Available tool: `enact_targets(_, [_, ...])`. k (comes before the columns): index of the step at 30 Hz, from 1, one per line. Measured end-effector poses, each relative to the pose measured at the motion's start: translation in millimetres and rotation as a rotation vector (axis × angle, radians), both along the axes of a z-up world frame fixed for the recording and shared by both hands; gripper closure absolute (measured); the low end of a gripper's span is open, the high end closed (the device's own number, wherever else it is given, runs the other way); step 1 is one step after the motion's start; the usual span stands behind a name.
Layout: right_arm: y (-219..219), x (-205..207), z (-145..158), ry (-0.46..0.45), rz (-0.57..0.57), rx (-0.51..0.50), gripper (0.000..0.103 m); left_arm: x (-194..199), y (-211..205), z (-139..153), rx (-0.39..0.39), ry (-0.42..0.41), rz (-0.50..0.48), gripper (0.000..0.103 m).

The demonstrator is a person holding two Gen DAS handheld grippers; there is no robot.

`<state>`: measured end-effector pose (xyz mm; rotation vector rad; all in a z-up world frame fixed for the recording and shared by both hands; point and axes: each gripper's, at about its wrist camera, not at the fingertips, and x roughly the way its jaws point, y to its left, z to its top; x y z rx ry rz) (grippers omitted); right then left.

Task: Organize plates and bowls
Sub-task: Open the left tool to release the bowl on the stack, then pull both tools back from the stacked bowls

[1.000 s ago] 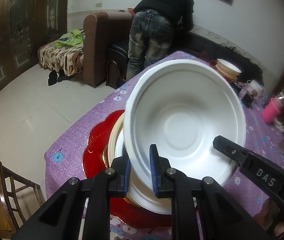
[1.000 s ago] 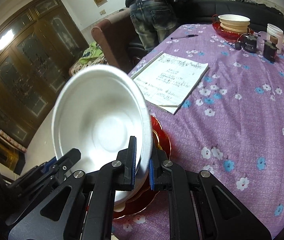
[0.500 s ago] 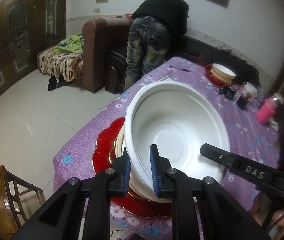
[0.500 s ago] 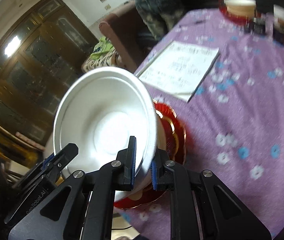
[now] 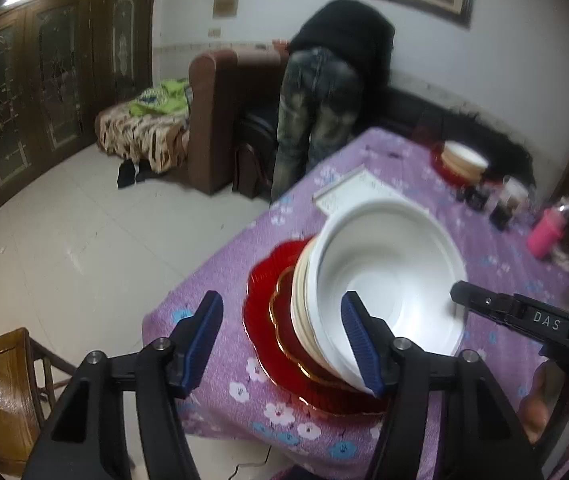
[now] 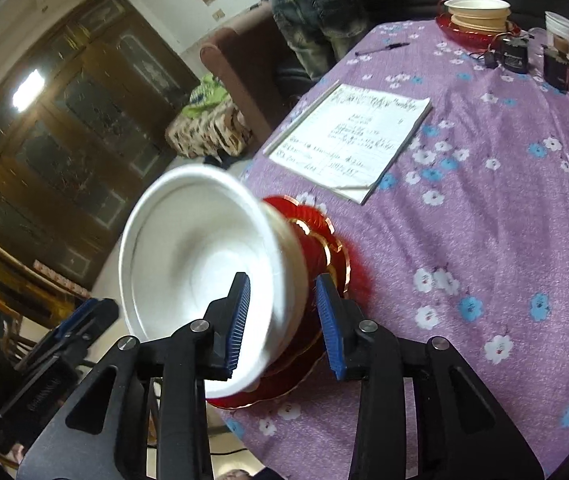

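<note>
A white bowl [image 5: 388, 280] rests on top of cream bowls [image 5: 298, 300], which stand on red gold-rimmed plates [image 5: 268, 320] at the near corner of the purple flowered table [image 5: 204, 304]. My left gripper [image 5: 282, 344] is opening, its blue pads wide apart and off the bowl, with the stack's near edge between them. In the right wrist view the white bowl [image 6: 200, 256] looks tilted over the red plates [image 6: 320, 236]. My right gripper [image 6: 284, 320] is opening too. The bowl's rim stands between its pads, and a gap shows on the outer side.
A notebook [image 6: 352, 136] and a pen [image 6: 380, 48] lie mid-table. At the far end are another bowl stack on a red plate [image 6: 476, 12], black devices [image 6: 516, 56], a white cup [image 6: 564, 36] and a pink bottle [image 5: 544, 236]. A person [image 5: 324, 96] bends over by the sofa. A wooden chair [image 5: 0, 392] stands lower left.
Both grippers were shut on the white bowl's rim; now both sets of jaws have parted and the bowl sits on the stack. The left gripper has drawn back and up.
</note>
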<state>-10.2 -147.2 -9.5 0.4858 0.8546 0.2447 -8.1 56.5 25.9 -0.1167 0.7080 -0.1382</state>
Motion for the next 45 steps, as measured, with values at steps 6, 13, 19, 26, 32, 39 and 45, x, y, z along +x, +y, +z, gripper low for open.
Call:
enact_targets(6, [-38.2,-12.6,3.2,-0.046,-0.096,0.029,0.062,-10.7,-6.3,10.7,0.016,-0.099,0.003,0.02])
enact_targets(13, [-37.6,-33.2,1.0,-0.092,-0.035,0.003,0.062,-20.4,-37.9,4.7,0.082,-0.108,-0.044,0.02])
enact_targets(19, [-22.1,-59.4,2.6,-0.174,0.031,-0.075,0.062,-40.6,-46.8,4.8,0.106,-0.144,-0.037,0.017])
enact_targets(26, [-26.9,-80.4,3.2,-0.202,0.015,-0.111,0.062,-56.5,-62.1,14.0,0.099,-0.195,-0.043,0.017])
enact_targets(32, [-40.3,-98.4,0.1,-0.204,-0.022,-0.13,0.062,-63.3,-83.5,10.3,0.124,-0.193,-0.033,0.017])
enact_targets(39, [-45.2,-106.0,-2.1,-0.207,-0.025,-0.128,0.062,-71.5,-92.1,8.9,0.117,-0.173,-0.058,0.017])
enact_targets(45, [-31.6,-106.4,0.1,-0.226,0.013,-0.123,0.062,-74.3,-90.6,11.7,0.126,-0.186,-0.033,0.017])
